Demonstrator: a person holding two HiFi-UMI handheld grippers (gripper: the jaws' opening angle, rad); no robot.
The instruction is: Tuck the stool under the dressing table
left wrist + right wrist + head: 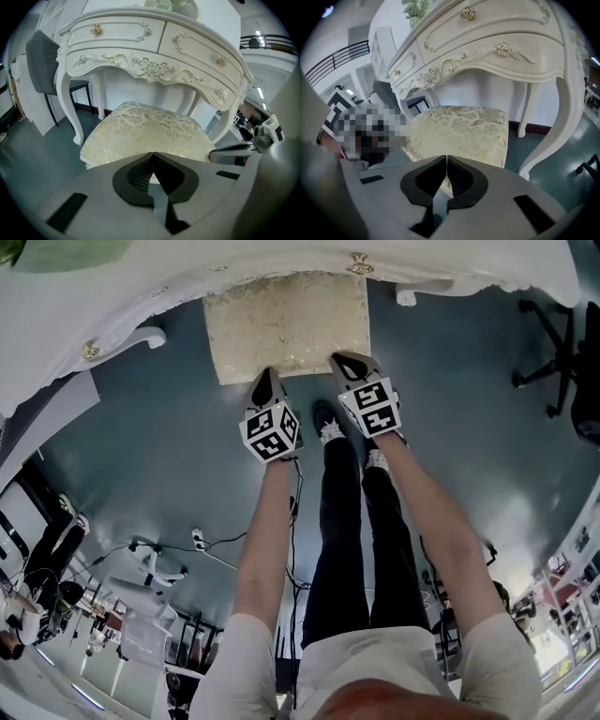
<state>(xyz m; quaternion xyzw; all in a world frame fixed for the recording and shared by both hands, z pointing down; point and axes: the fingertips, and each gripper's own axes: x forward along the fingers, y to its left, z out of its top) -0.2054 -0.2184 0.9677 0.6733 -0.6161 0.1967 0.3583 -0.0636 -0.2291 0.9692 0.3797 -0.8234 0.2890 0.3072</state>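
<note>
The stool (286, 324) has a cream floral cushion and stands partly beneath the white dressing table (112, 310) with gold knobs. My left gripper (265, 381) is shut, with its tip at the cushion's near edge. Beside it, my right gripper (346, 363) is shut too, resting on the same edge. In the left gripper view the closed left gripper (152, 155) points at the stool (150, 129) under the dressing table (154, 65). In the right gripper view the right gripper (446, 158) is closed against the stool (461, 129), with the dressing table (487, 47) above.
The table's curved white legs (142, 337) (562, 117) flank the stool. A grey chair (44, 61) stands left of the table and a black office chair (561, 343) at far right. The person's feet (328, 426) stand just behind the grippers. Cables (202, 540) lie on the teal floor.
</note>
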